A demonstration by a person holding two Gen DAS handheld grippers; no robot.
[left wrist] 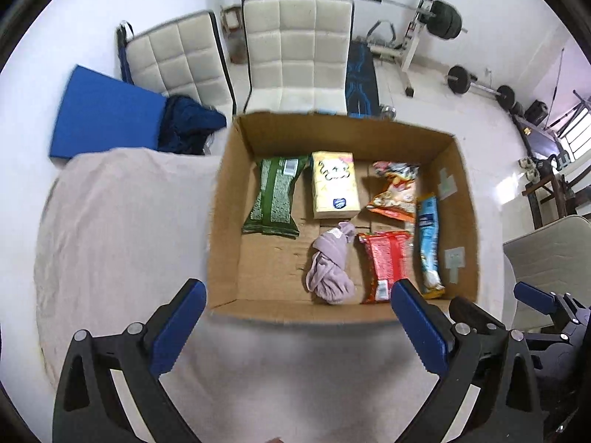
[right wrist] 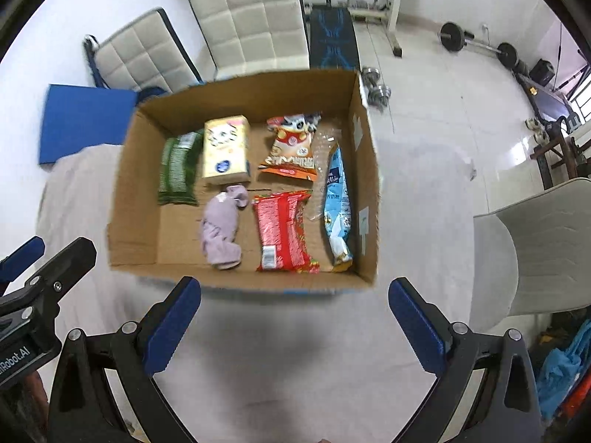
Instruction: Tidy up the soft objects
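A lilac bundle of soft cloth (left wrist: 331, 263) lies on the floor of an open cardboard box (left wrist: 221, 221), near the front wall and about midway across. Just to its right lies a red snack packet (left wrist: 384, 265), lengthwise, and beyond that a light blue packet (left wrist: 428, 243) lies along the right wall. Behind the cloth stands a pale yellow tissue pack (left wrist: 334, 184), its near edge touching the top of the bundle. A green packet (left wrist: 275, 195) lies to the left of the tissue pack, and an orange and white snack bag (left wrist: 395, 190) lies to its right, toward the back. The front left part of the box floor is bare cardboard.

The box rests on a surface draped in a pale cloth (left wrist: 122, 221). Both hand-held grippers hover in front of the near wall of the box, side by side. The left hand-held gripper (left wrist: 295, 317) has its blue pads spread wide with nothing between them, and the right hand-held gripper (right wrist: 295, 313) is spread equally wide and empty too.

Behind the surface stand two white quilted chairs (left wrist: 297, 55), a blue mat (left wrist: 103, 122) and weight-training gear (left wrist: 443, 18) on a pale floor.
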